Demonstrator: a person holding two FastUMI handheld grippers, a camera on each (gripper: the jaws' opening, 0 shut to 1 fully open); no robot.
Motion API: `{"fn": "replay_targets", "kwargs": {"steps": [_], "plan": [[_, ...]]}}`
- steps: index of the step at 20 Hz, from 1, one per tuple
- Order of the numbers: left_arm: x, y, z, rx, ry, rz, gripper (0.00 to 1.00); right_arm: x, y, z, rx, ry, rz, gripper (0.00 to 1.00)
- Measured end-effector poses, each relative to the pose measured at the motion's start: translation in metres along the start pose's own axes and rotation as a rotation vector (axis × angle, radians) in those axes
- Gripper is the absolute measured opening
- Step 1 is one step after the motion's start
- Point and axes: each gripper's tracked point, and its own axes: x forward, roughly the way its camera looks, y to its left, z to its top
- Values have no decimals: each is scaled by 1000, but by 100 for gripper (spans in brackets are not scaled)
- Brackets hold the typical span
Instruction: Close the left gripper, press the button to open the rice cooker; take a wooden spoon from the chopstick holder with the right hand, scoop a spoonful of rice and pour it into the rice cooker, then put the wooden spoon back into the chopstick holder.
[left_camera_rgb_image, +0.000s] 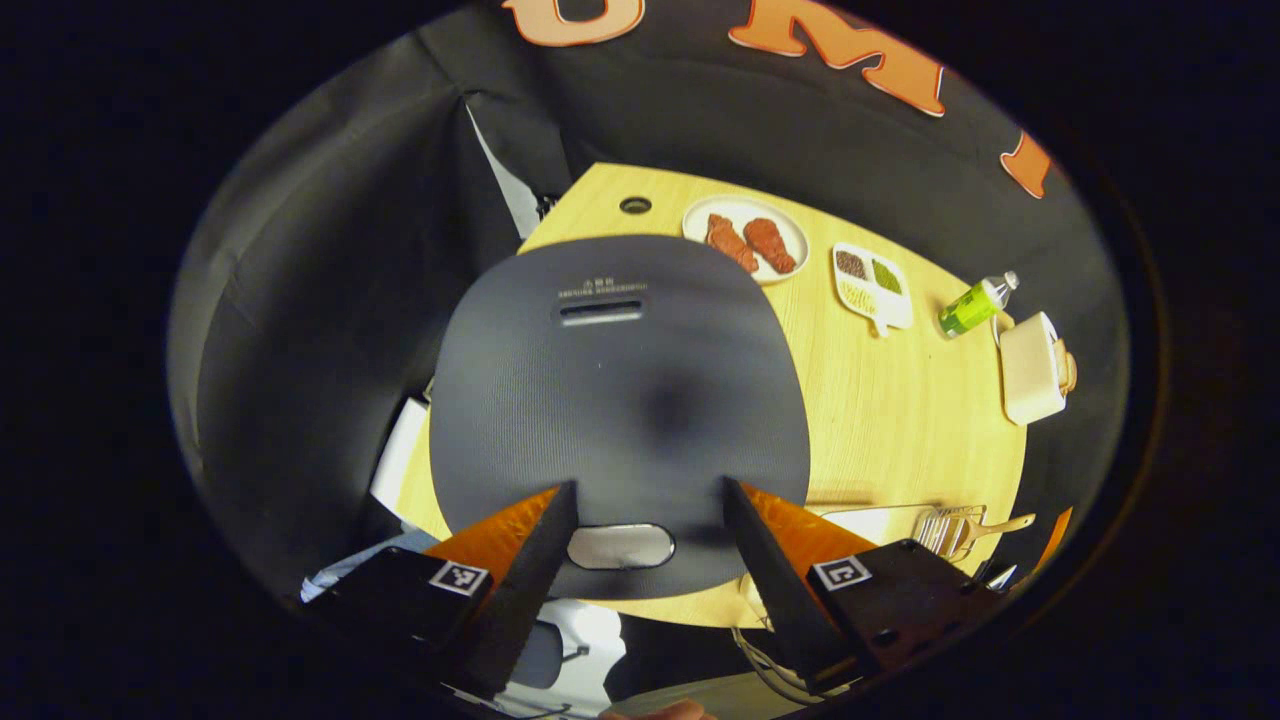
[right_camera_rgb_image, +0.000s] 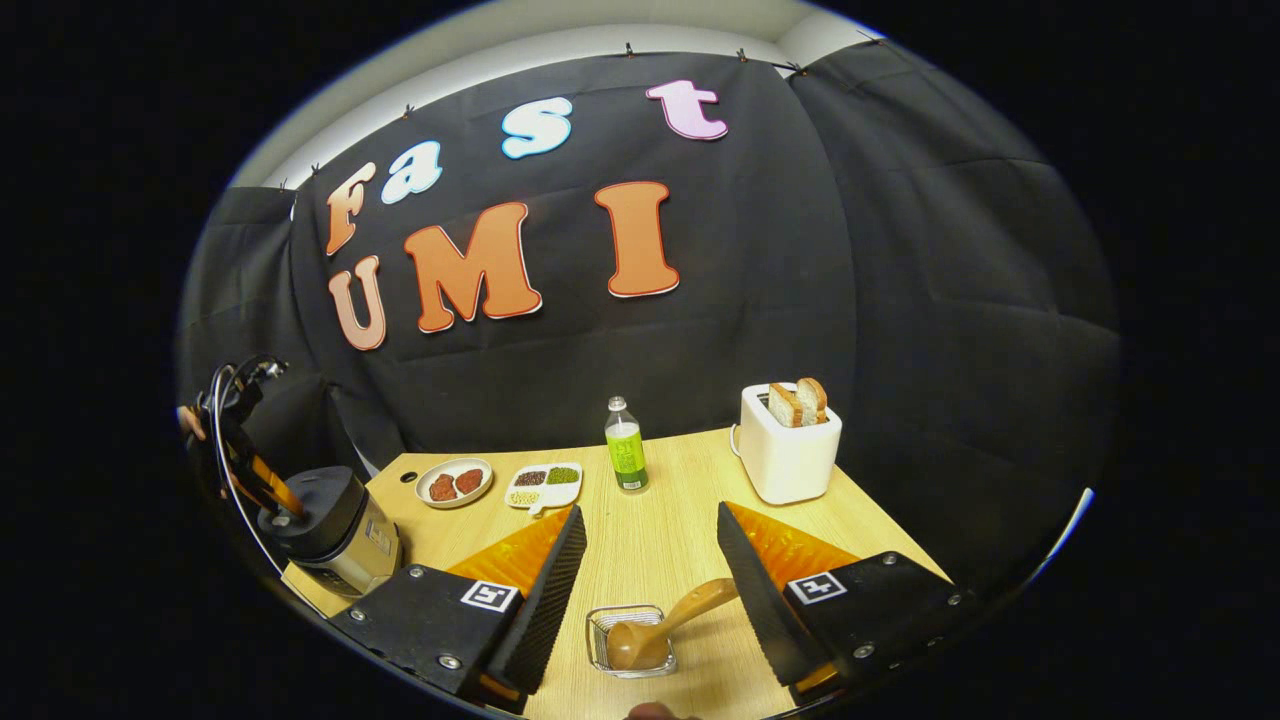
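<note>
The left gripper (left_camera_rgb_image: 648, 500) hovers over the rice cooker (left_camera_rgb_image: 620, 400), jaws released, its button (left_camera_rgb_image: 620, 546) between them. The right gripper (right_camera_rgb_image: 648, 535) jaws stand released above the wooden spoon (right_camera_rgb_image: 660, 625).

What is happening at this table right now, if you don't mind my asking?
A person holds a gripper in each hand. The left gripper hangs over the closed rice cooker, its fingers open on either side of the lid button, so the press is not yet done. The right gripper, also open, waits above the wooden spoon lying in the wire holder.
</note>
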Motion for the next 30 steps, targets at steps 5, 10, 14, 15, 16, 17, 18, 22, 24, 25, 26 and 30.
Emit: {"fn": "replay_targets", "kwargs": {"steps": [5, 10, 14, 15, 16, 17, 18, 22, 24, 25, 26, 30], "plan": [[2, -1, 0, -2, 11, 1, 96, -3, -2, 3, 3, -7, -12, 83], [3, -6, -2, 8, -7, 3, 100, -3, 12, 12, -8, -21, 11, 83], [-1, -4, 3, 3, -95, 0, 99, -1, 30, 31, -41, -57, 46, 83], [-1, -3, 2, 5, -131, -5, 99, 0, 34, 37, -53, -68, 50, 83], [-2, -6, 2, 7, -164, -26, 96, 0, 37, 44, -63, -80, 58, 83], [-7, -10, 3, 2, -191, -50, 99, -1, 41, 52, -73, -94, 64, 83], [-14, -12, 8, -1, -237, -68, 95, -2, 45, 60, -83, -106, 71, 83], [-68, -7, 54, 35, -535, -40, 96, 2, 52, 87, -133, -170, 81, 83], [-108, -10, 73, 55, -694, -34, 95, 2, 62, 91, -144, -182, 93, 83], [-128, -10, 81, 62, -771, -31, 99, 1, 67, 97, -145, -196, 100, 83], [-146, -12, 86, 73, -844, -37, 94, -1, 72, 104, -147, -214, 106, 83], [-193, -16, 92, 80, -1042, -49, 94, -10, 89, 132, -171, -295, 125, 83]]}}
